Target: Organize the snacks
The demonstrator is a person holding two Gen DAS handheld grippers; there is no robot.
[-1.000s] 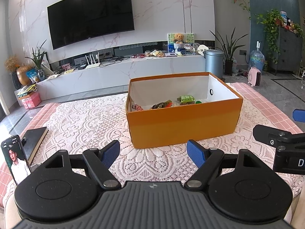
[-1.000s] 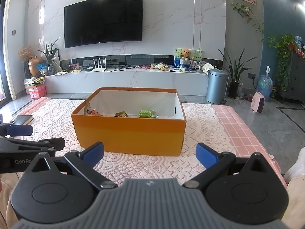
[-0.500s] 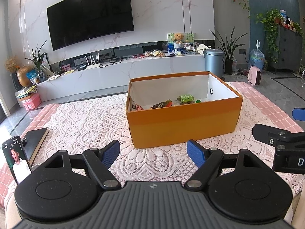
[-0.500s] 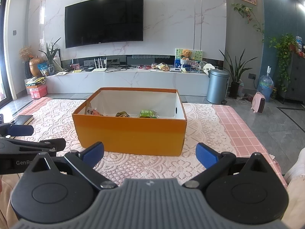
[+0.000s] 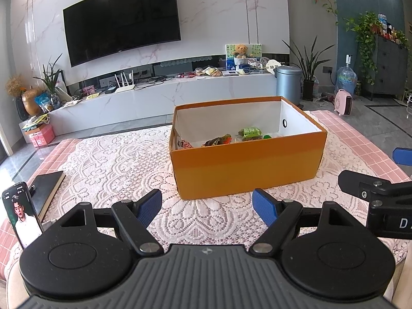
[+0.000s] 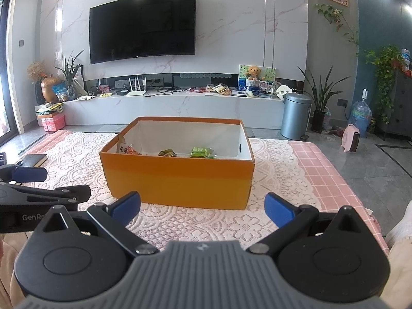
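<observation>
The left gripper hangs spread wide, pinching nothing; the right gripper likewise gapes empty; just ahead of both sits the orange box, holding a green snack packet inside; a phone stands to the left gripper's left.

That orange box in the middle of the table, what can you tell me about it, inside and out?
The orange box is a lidless rectangular carton, apparently cardboard, orange outside and white inside, with a small round hole in its right end wall. It sits flat on the lace tablecloth, its long side facing the cameras. A few snack packets lie on its floor, among them a green one. Neither gripper touches it.
</observation>
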